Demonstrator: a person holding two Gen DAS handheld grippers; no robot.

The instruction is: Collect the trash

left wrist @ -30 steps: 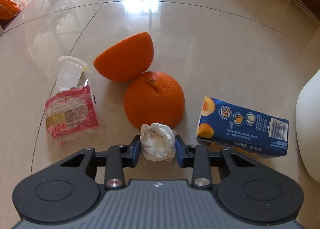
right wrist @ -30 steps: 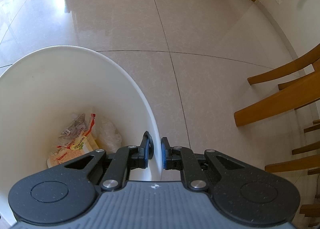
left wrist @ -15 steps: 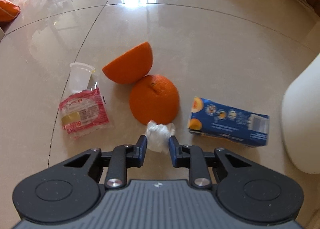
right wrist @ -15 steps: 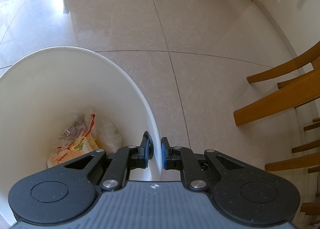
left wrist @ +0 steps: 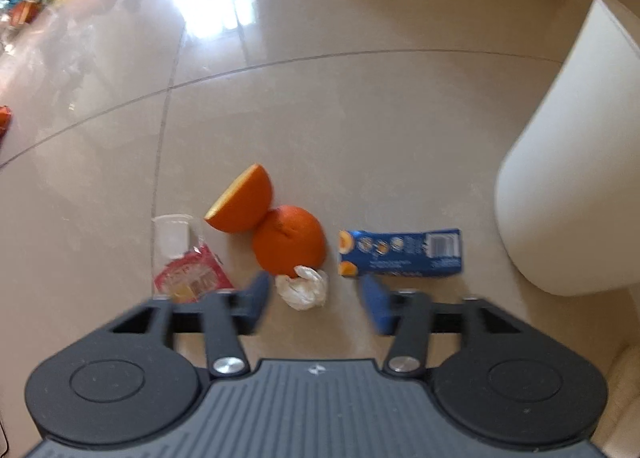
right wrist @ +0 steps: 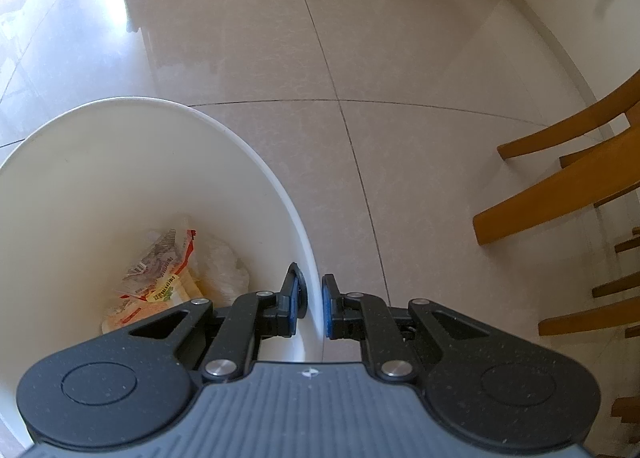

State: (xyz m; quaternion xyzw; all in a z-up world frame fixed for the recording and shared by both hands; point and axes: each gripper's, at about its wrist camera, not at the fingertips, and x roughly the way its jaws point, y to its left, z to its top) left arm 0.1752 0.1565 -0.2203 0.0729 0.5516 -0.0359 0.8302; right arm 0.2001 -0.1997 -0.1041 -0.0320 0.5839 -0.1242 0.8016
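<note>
My left claw (left wrist: pixel 316 304) has just opened wide; the tissue wad (left wrist: pixel 302 287) sits loose between its fingers. My right claw (right wrist: pixel 314 306) clamps the bin rim (right wrist: pixel 308 258).

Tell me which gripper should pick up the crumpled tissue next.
Left. The left gripper has just been opening, jaws apart around the crumpled tissue, not pressing it. The right gripper is clamped on the white bin rim.

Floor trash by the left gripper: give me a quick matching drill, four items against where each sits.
Items:
1. tissue wad
2. juice carton
3. red wrapper
4. white bin

Places:
A. far right, upright
B. far left, beside a clear cup
C. between the open jaws, untouched
D. right of the whole orange, lying flat

Pairs: 1-C, 2-D, 3-B, 4-A
</note>
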